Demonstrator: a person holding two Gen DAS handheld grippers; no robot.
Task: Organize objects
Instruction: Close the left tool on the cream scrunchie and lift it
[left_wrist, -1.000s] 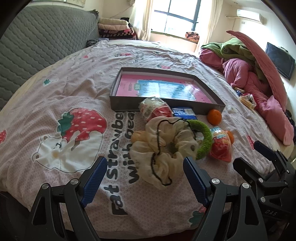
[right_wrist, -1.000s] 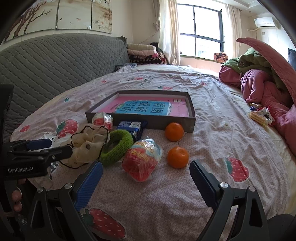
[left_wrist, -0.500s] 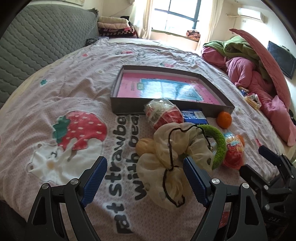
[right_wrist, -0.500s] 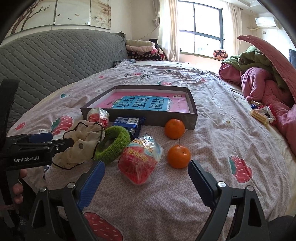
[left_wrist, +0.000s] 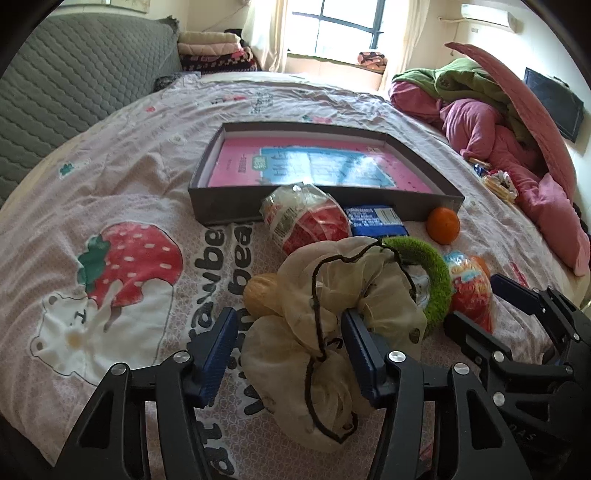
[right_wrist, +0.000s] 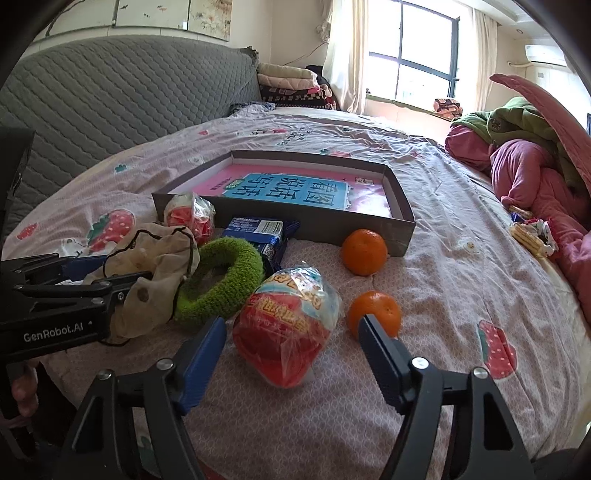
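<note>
A cream scrunchie with black trim (left_wrist: 325, 332) lies on the bedspread between the fingers of my left gripper (left_wrist: 286, 350), which has closed partway around it but does not clamp it. It also shows in the right wrist view (right_wrist: 155, 266). My right gripper (right_wrist: 291, 354) is open, straddling a red snack bag (right_wrist: 286, 328). A green hair band (right_wrist: 221, 280), a blue packet (right_wrist: 258, 232), a second red bag (left_wrist: 306, 218) and two oranges (right_wrist: 364, 251) (right_wrist: 375, 312) lie before a shallow grey box (right_wrist: 317, 225) holding a pink book.
A pile of pink and green bedding (right_wrist: 535, 158) lies at the right. A grey quilted headboard (right_wrist: 110, 96) stands at the left. Small wrapped snacks (right_wrist: 532, 236) lie by the bedding. A yellowish round item (left_wrist: 260, 293) lies beside the scrunchie.
My left gripper moved forward over the scrunchie and its fingers narrowed around it. My right gripper moved forward to straddle the red snack bag.
</note>
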